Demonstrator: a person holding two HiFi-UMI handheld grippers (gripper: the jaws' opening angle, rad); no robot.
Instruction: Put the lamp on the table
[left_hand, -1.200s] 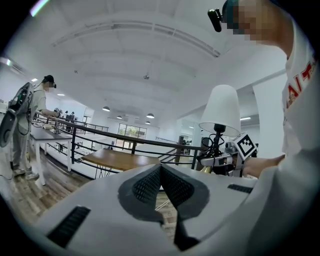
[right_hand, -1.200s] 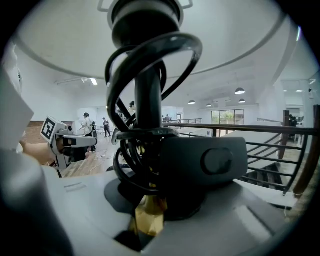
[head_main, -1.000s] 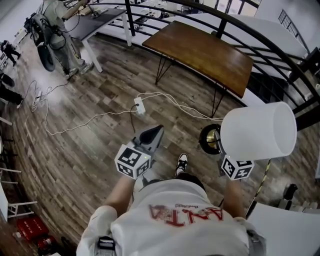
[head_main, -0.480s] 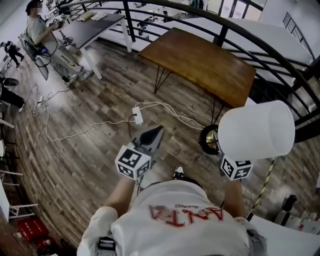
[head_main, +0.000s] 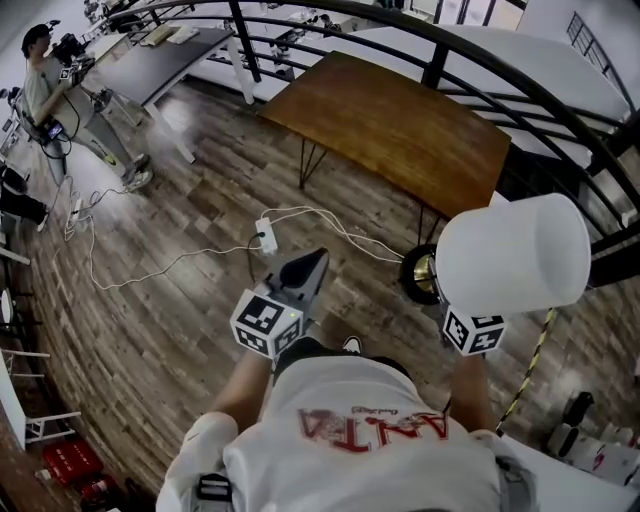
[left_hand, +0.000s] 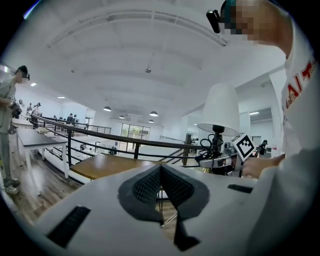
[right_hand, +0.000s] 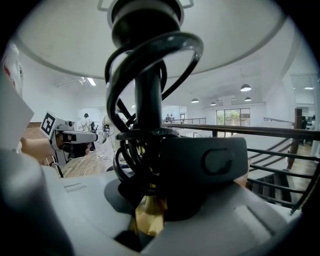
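The carry step is in hand: the lamp (head_main: 515, 255) is off the floor, held on the person's side of the wooden table (head_main: 400, 110), near its right end and not yet over the top. The right gripper (right_hand: 150, 200) is clamped on the lamp's dark stem (right_hand: 148, 95), where a black cord (right_hand: 165, 42) is coiled (a brass-coloured part shows just below the grip). The left gripper (head_main: 305, 270) points toward the table's near legs, jaws pressed together with nothing between them. Both forearms reach forward from the torso. Next, I judge, the lamp must go forward over the tabletop and be set upright on its base (head_main: 420, 275).
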